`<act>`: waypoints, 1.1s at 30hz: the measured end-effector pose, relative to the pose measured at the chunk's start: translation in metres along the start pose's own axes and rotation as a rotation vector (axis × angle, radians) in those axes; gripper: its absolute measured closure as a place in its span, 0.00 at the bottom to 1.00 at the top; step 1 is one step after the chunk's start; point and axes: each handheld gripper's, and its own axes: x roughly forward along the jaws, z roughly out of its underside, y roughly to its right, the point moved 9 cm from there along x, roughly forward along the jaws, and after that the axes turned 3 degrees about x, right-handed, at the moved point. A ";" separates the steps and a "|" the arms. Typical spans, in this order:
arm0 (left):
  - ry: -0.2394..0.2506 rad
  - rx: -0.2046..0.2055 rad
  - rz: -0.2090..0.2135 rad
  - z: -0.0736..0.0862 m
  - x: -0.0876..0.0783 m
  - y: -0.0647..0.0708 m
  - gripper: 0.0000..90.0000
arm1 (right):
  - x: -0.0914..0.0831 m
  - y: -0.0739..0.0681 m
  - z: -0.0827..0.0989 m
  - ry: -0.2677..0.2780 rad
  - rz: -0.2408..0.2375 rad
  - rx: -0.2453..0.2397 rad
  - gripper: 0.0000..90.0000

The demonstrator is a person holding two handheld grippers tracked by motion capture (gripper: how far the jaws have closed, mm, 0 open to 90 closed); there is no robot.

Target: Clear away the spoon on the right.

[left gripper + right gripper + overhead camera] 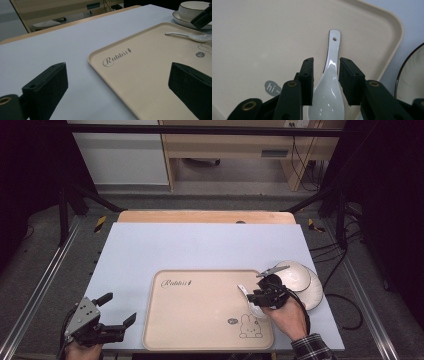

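**A:** ok so what's on the desk (200,245)? I see a pale blue-grey top and a beige tray (200,320) toward the near side.

**B:** yep, the tray has "Rabbit" written in script at its far left corner and a little bunny drawing with a "hi~" bubble at the near right corner. There's a white ceramic spoon (329,82) lying on the tray at its right side, bowl end toward the near edge, handle pointing away toward the far side. The handle has a small hole near the tip.

**A:** and the right gripper (262,295)?

**B:** it's right over the spoon. In the right gripper view the two black jaws sit one on each side of the spoon where the handle meets the bowl, with a sliver of gap either side. So they're straddling it, not squeezing it, and the spoon looks like it's resting flat on the tray. The hand (287,317) holding that gripper comes in from the near right, plaid sleeve at the cuff.

**A:** what's the white stuff past the tray?

**B:** a white bowl (193,10) with a dark rim sitting on a matching plate (312,292), on the desk just beside the tray's right edge, on the far side of the right gripper.

**A:** left side?

**B:** the left gripper (117,312) is at the near left corner of the desk, off the tray, well apart from the spoon. Its jaws are spread wide with nothing between them; the left gripper view looks between them at bare desk and the tray's left edge.
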 end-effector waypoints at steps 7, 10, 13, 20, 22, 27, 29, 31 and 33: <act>0.000 0.000 -0.001 0.000 0.000 0.000 0.02 | -0.006 -0.001 -0.002 0.056 -0.016 -0.004 0.65; 0.000 0.000 -0.001 0.000 0.000 0.000 0.02 | -0.008 -0.002 -0.003 0.073 -0.019 -0.009 0.64; 0.001 0.001 -0.003 0.000 0.000 0.000 0.02 | -0.011 -0.007 -0.006 0.095 -0.020 -0.021 0.65; 0.003 0.001 -0.004 0.000 0.000 -0.001 0.02 | -0.009 -0.011 -0.009 0.131 -0.033 -0.071 0.74; 0.002 0.002 -0.003 0.000 0.000 0.000 0.02 | -0.007 -0.012 -0.009 0.138 -0.032 -0.073 0.78; 0.003 0.003 -0.002 0.000 0.000 0.000 0.02 | -0.004 -0.013 -0.007 0.145 -0.017 -0.074 0.87; 0.003 0.003 -0.001 0.000 0.000 0.000 0.02 | -0.001 -0.013 -0.006 0.151 -0.014 -0.103 0.91; 0.001 0.006 0.001 0.000 0.001 0.001 0.02 | 0.004 -0.014 -0.004 0.141 -0.002 -0.119 0.97; 0.001 0.006 0.002 0.000 0.001 0.001 0.02 | 0.005 -0.014 -0.004 0.148 0.006 -0.122 1.00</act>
